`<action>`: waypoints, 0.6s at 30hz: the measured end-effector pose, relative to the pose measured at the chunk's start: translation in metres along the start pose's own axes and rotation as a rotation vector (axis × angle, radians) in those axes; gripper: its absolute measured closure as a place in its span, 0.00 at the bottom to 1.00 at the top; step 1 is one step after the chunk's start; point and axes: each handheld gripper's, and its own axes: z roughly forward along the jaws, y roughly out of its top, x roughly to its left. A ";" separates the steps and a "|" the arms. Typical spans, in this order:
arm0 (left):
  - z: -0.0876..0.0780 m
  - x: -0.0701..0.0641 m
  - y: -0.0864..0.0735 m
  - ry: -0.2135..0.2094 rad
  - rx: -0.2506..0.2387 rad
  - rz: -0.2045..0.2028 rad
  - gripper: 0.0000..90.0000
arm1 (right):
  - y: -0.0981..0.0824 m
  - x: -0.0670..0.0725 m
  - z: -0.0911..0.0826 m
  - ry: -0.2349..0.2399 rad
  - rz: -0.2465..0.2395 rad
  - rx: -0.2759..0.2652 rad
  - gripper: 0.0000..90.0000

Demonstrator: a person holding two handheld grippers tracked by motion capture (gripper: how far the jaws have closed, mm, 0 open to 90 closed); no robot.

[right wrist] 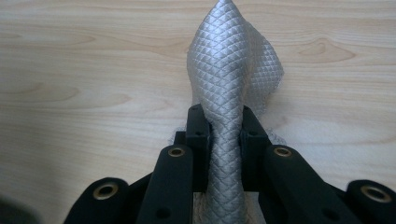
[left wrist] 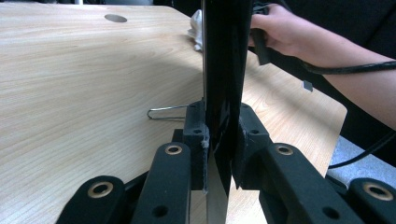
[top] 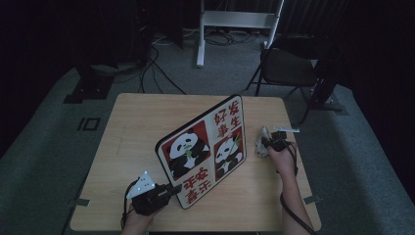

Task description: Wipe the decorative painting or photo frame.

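On a wooden table (top: pixel 137 117), the left gripper (top: pixel 169 191) is clamped on the lower edge of a panda picture board (top: pixel 203 149), holding it tilted upright so its face is reachable. The right gripper (top: pixel 268 143), just beside the board's right edge, pinches a bunched grey quilted cloth (right wrist: pixel 231 88), apparently ready to wipe it.

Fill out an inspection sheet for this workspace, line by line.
Surface: wooden table, round hole near the far edge.
Job's things: panda picture board propped upright; white quilted cloth.
Clutter: wire stand behind the board.
Grippers: left gripper shut on the board's edge; right gripper shut on the cloth.
Cables: black cable trailing from the right gripper; more on the floor.
Surroundings: folding chair, white frame, grey carpet.
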 end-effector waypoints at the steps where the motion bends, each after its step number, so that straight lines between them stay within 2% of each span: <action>1: 0.000 0.000 0.000 0.000 0.000 0.000 0.88 | -0.001 -0.001 -0.004 -0.002 0.007 -0.020 0.88; 5: 0.000 0.000 0.000 0.001 0.000 -0.003 0.88 | -0.002 -0.002 -0.021 0.011 0.008 -0.041 0.88; 9: 0.000 0.000 0.000 0.001 0.000 -0.001 0.88 | -0.002 -0.003 -0.040 0.024 0.016 -0.090 0.88; 16: 0.000 0.000 0.001 0.000 0.003 -0.001 0.88 | 0.006 0.005 -0.074 0.062 -0.009 -0.163 0.88; 17: 0.000 0.000 0.001 0.000 0.003 -0.001 0.88 | 0.006 0.005 -0.074 0.062 -0.009 -0.163 0.88; 18: 0.000 0.000 0.001 0.001 0.003 -0.002 0.88 | 0.012 0.009 -0.087 0.068 -0.030 -0.191 0.88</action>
